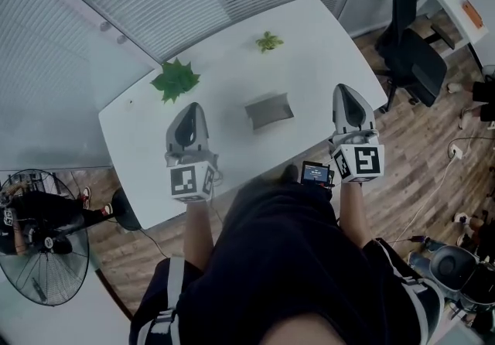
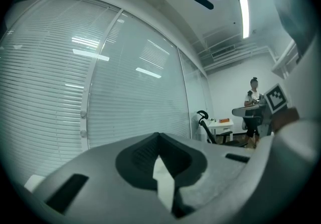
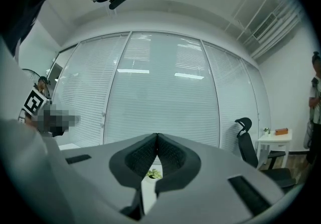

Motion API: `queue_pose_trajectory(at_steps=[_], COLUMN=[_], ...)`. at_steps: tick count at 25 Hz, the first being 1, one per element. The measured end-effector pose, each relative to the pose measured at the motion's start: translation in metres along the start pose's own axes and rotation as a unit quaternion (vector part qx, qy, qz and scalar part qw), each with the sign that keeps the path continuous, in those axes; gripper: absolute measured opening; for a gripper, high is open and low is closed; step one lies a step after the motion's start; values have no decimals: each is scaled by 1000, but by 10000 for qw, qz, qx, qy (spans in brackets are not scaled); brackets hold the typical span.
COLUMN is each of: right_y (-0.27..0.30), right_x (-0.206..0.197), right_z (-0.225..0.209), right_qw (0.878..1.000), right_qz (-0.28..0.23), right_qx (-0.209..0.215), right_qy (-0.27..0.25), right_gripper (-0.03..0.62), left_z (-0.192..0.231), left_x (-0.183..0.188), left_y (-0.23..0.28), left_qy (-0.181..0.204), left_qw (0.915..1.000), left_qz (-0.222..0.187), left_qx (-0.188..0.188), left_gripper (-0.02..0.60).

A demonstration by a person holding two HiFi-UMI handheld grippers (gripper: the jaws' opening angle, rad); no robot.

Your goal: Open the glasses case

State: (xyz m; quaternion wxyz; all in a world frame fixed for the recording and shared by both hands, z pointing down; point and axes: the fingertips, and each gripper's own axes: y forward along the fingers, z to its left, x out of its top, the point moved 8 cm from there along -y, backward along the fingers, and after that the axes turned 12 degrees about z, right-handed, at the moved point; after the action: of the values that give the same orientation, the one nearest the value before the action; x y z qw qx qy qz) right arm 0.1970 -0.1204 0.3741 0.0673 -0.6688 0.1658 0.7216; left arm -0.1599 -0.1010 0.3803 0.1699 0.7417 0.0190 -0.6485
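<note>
The grey glasses case (image 1: 269, 111) lies closed near the middle of the white table (image 1: 325, 42), seen only in the head view. My left gripper (image 1: 193, 107) hovers over the table to the case's left, apart from it, jaws shut and empty. My right gripper (image 1: 346, 89) is held to the case's right near the table's edge, also shut with nothing in it. In the left gripper view the fingertips of the left gripper (image 2: 159, 135) meet against the window blinds. The right gripper (image 3: 157, 135) shows its tips touching too.
A large green leaf ornament (image 1: 175, 79) lies at the table's left and a small green sprig (image 1: 269, 42) at its far side, which also shows as a green sprig (image 3: 153, 173) below the right jaws. A black office chair (image 1: 414, 57) stands right of the table, a floor fan (image 1: 39, 235) at lower left.
</note>
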Motion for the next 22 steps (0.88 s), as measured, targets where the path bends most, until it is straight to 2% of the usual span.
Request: queue_pose_trajectory(at_steps=[22], right_y=[9], right_x=[-8], right_z=[4], right_qw=[9998], right_qz=[194], right_qx=[77], right_qy=[47], right_gripper=[15], left_z=[-8], left_x=[2], left_y=[1], left_qy=[-10], left_qw=[9999], left_qz=[-36], left_qx=[-146], left_gripper=[0])
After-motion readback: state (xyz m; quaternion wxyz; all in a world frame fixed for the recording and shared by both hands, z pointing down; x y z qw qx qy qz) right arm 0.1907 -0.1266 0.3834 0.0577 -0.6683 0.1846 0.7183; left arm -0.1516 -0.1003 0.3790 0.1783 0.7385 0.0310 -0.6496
